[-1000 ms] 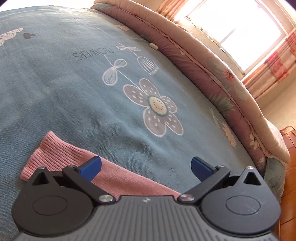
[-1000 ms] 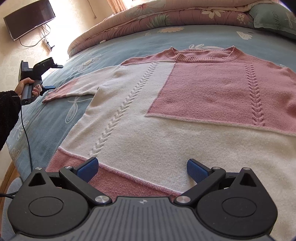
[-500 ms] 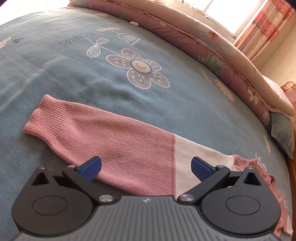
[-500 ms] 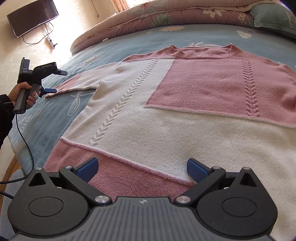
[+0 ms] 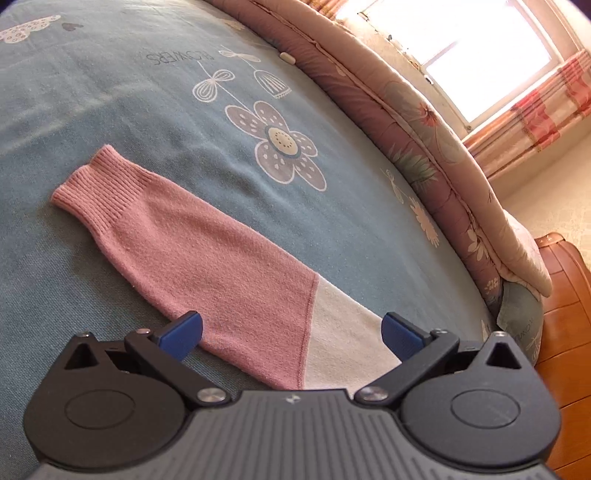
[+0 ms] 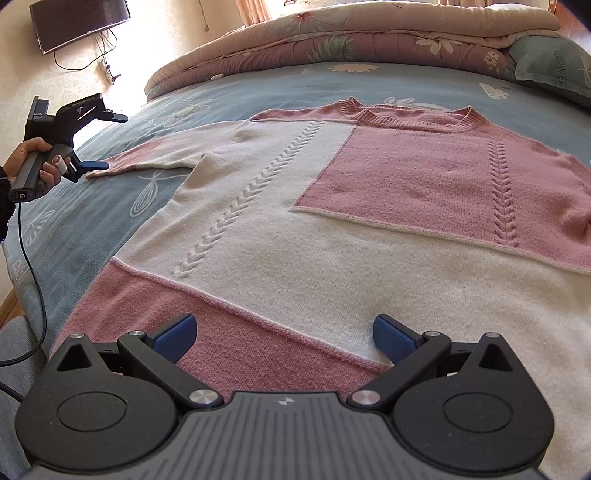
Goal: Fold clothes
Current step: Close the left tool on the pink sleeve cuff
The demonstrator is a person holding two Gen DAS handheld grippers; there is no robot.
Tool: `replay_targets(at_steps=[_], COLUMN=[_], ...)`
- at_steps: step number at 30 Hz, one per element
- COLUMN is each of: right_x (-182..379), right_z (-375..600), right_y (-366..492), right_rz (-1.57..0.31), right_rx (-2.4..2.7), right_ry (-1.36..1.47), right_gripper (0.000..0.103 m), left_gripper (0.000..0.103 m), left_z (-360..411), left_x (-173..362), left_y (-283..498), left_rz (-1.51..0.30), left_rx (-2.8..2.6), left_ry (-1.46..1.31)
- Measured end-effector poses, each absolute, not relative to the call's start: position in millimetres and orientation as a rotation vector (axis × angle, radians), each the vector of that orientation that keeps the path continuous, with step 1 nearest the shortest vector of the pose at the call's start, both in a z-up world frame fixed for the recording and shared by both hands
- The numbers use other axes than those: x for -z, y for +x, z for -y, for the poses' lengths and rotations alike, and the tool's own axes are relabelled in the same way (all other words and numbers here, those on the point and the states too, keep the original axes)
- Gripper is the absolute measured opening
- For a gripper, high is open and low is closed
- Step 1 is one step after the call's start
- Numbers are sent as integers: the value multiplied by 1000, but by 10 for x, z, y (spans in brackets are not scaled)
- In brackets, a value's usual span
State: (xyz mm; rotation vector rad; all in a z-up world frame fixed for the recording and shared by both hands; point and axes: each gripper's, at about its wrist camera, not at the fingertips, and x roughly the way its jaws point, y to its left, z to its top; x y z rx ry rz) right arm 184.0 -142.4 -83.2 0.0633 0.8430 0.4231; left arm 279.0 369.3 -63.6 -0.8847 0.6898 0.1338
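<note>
A pink and cream knitted sweater (image 6: 332, 206) lies flat, front up, on the blue bedsheet (image 6: 92, 221). Its left sleeve (image 5: 207, 254) stretches out over the sheet, pink with a ribbed cuff and cream toward the shoulder. My left gripper (image 5: 291, 332) hovers open over the sleeve's middle, its blue pads wide apart and holding nothing. From the right wrist view the left gripper (image 6: 107, 144) sits at the sleeve's cuff end, held by a hand. My right gripper (image 6: 282, 334) stands open just above the sweater's pink hem band, empty.
A rolled floral quilt (image 6: 332, 40) runs along the far side of the bed, with a green pillow (image 6: 554, 66) at the right. A wooden headboard (image 5: 565, 295) stands past the bed's end. A wall television (image 6: 79, 20) and a window (image 5: 461, 55) are behind. A cable (image 6: 31, 277) hangs from the left gripper.
The left gripper's view swung between cuff and shoulder, and now sits over the sleeve's middle. The right gripper has crept slightly forward over the hem. Both grippers have stayed open.
</note>
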Motion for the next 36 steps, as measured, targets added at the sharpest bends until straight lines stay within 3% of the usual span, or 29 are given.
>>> replay_targets(at_steps=[7, 21, 28, 36], right_x=[842, 848, 847, 845], right_z=[1363, 1351, 1378, 1394], right_y=[1822, 1820, 1821, 1833], right_rz=[-834, -826, -820, -820], right_rx=[-399, -383, -382, -385], right_ry=[32, 36, 60, 78], right_gripper=[103, 103, 103, 103], left_gripper=[102, 102, 102, 102], left_z=[-4027, -4243, -3801, -3811], left_x=[1019, 1088, 1021, 1027], left_y=[2552, 2876, 2934, 3030], left_rz=[-595, -434, -509, -407], left_rx=[-192, -264, -146, -184], left_ry=[-1146, -1205, -1027, -1003])
